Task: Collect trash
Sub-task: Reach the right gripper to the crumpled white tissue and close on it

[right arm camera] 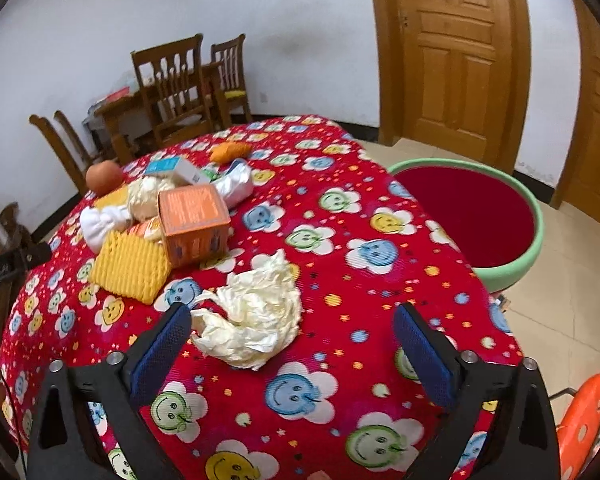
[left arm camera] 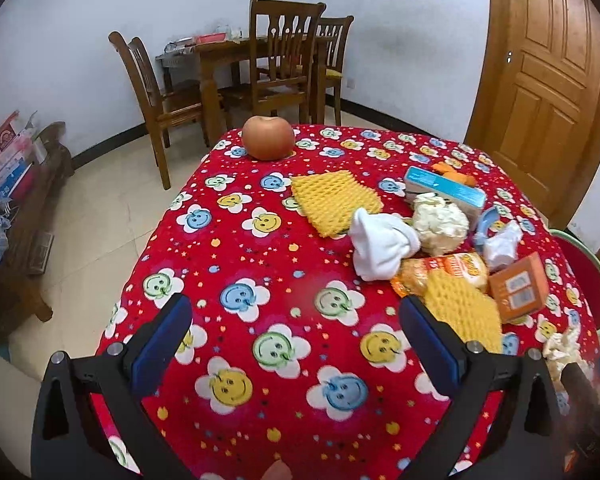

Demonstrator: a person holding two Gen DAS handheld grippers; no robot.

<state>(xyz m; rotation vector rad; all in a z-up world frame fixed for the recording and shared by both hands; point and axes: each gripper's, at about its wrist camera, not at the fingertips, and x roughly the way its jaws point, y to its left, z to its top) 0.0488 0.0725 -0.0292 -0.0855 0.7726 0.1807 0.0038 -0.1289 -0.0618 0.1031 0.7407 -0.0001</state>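
Observation:
A pile of trash lies on the red smiley tablecloth (left arm camera: 260, 272): two yellow foam nets (left arm camera: 334, 200), a white sock-like cloth (left arm camera: 380, 244), a crumpled paper ball (left arm camera: 440, 220), a blue box (left arm camera: 444, 186), an orange box (left arm camera: 518, 288) and a snack bag (left arm camera: 448, 270). My left gripper (left arm camera: 294, 320) is open and empty above the cloth, left of the pile. My right gripper (right arm camera: 292, 328) is open; a crumpled cream paper (right arm camera: 256, 320) lies between its fingers, near the left one. The orange box (right arm camera: 192, 220) and a foam net (right arm camera: 130, 266) lie beyond it.
An apple (left arm camera: 268, 138) sits at the table's far edge. A green basin with a red inside (right arm camera: 472, 216) stands beside the table's right edge, lower than the top. Wooden chairs and a table (left arm camera: 268, 68) stand by the far wall. An orange stool (right arm camera: 588, 420) is at lower right.

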